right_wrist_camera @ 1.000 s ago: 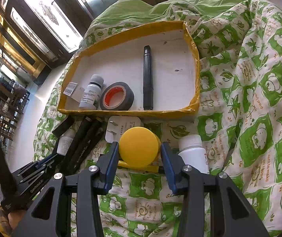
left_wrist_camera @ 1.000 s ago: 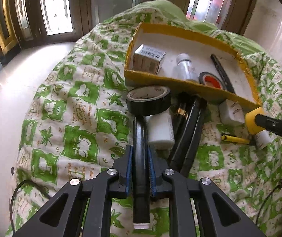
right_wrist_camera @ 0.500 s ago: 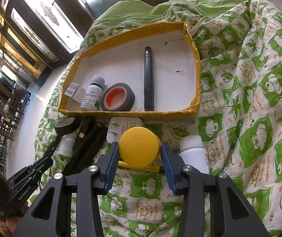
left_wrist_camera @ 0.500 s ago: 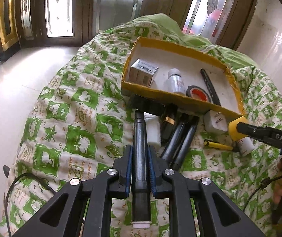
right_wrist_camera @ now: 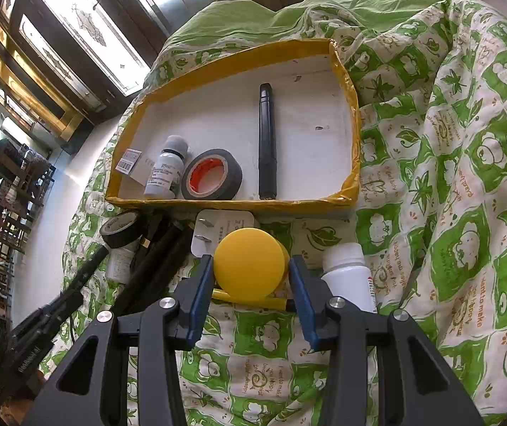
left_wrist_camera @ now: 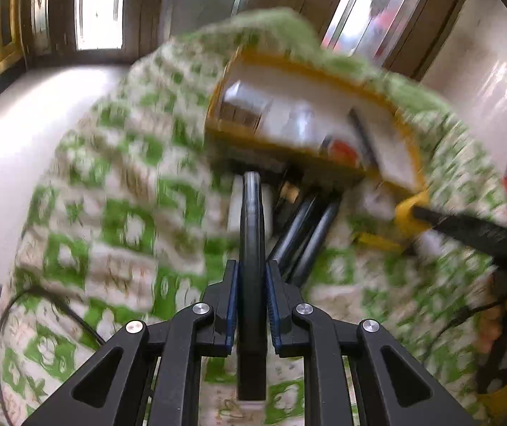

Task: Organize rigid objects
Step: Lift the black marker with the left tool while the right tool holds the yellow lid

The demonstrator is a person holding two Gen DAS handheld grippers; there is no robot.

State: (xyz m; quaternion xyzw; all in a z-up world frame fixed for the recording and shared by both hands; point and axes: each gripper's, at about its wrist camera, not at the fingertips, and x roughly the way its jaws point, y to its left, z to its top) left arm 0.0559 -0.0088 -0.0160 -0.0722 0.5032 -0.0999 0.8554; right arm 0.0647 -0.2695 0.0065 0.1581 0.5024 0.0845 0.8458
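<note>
My left gripper (left_wrist_camera: 251,266) is shut on a long black stick (left_wrist_camera: 251,234) that points at the yellow-rimmed box (left_wrist_camera: 288,152); this view is blurred. In the right wrist view the stick (right_wrist_camera: 86,269) carries a black tape roll (right_wrist_camera: 122,229) at its tip, just outside the box's front left corner (right_wrist_camera: 118,200). My right gripper (right_wrist_camera: 250,259) is shut on a yellow-lidded jar (right_wrist_camera: 249,266), held on the quilt in front of the box. The same jar (left_wrist_camera: 409,213) shows at the right of the left wrist view.
Inside the box lie a small carton (right_wrist_camera: 131,161), a grey bottle (right_wrist_camera: 166,170), a red-cored tape roll (right_wrist_camera: 212,175) and a black pen (right_wrist_camera: 266,142). On the green quilt are black tubes (right_wrist_camera: 161,259), a white plug (right_wrist_camera: 225,223), a yellow pen (right_wrist_camera: 249,300) and a white bottle (right_wrist_camera: 347,273).
The left gripper's stick has come forward and up to the box's front left corner, with the black tape roll now at its tip. The left view has blurred. The right gripper has kept still.
</note>
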